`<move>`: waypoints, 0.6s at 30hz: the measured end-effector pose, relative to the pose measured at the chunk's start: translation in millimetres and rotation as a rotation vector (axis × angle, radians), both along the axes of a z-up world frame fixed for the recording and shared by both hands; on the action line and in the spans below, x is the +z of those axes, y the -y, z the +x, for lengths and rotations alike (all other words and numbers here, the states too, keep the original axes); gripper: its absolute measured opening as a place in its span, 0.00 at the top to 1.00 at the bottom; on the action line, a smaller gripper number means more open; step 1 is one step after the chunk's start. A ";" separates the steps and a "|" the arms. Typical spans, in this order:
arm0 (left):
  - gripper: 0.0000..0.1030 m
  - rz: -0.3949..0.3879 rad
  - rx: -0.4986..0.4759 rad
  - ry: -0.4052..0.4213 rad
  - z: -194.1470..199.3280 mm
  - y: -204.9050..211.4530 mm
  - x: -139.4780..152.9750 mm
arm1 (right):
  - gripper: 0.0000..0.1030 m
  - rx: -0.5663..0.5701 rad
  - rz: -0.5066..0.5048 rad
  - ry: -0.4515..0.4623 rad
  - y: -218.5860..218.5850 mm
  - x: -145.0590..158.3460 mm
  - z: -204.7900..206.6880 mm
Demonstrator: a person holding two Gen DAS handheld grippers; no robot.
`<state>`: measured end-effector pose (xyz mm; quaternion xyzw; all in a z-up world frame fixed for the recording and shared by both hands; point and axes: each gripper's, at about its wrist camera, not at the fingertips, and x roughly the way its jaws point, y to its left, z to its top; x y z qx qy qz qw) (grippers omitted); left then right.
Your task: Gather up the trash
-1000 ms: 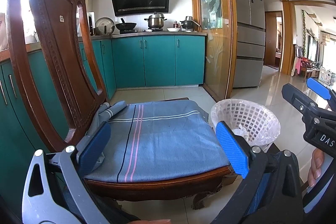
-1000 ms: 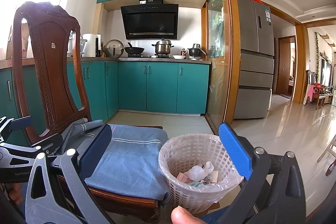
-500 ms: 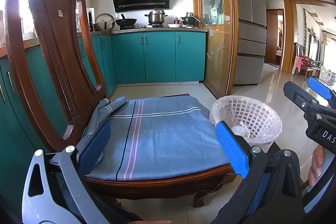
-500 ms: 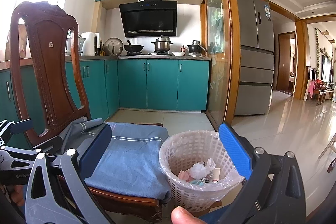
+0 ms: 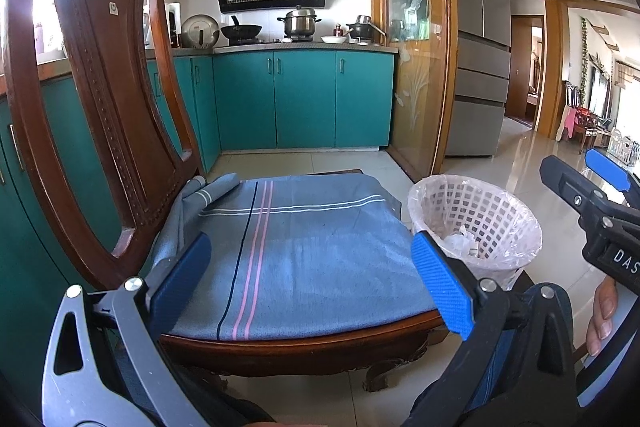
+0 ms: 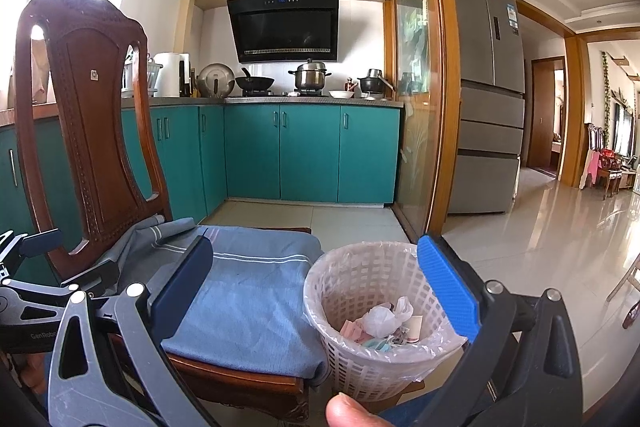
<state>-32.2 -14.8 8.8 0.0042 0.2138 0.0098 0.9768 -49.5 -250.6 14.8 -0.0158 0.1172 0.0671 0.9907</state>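
Observation:
A white lattice waste basket (image 6: 376,311) lined with a clear bag stands on the floor beside a wooden chair; crumpled white plastic and paper scraps (image 6: 384,321) lie inside. The same basket (image 5: 476,223) shows right of the chair seat in the left wrist view. My left gripper (image 5: 310,285) is open and empty, hovering before the chair's blue striped cushion (image 5: 296,247). My right gripper (image 6: 314,291) is open and empty, just in front of and above the basket. The right gripper also appears at the left view's right edge (image 5: 592,187).
The carved wooden chair (image 5: 100,115) fills the left side. Teal kitchen cabinets (image 6: 304,151) with pots on the stove lie beyond, a glass sliding door (image 6: 416,99) and grey fridge (image 6: 488,95) to the right. Glossy tiled floor (image 6: 540,239) opens rightward.
Both views have tilted slightly downward, so the chair seat and basket sit a little higher in frame. Both grippers stay open and empty.

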 end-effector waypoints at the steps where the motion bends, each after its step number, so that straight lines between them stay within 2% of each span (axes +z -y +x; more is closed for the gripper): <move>1: 0.03 -0.002 0.001 -0.002 1.0 -0.1 -0.2 | 0.03 0.001 0.001 -0.003 -0.5 -0.8 1.5; 18: 0.03 -0.010 0.022 -0.048 10.7 -3.0 -11.1 | 0.03 0.013 -0.008 -0.027 -4.5 -7.0 11.6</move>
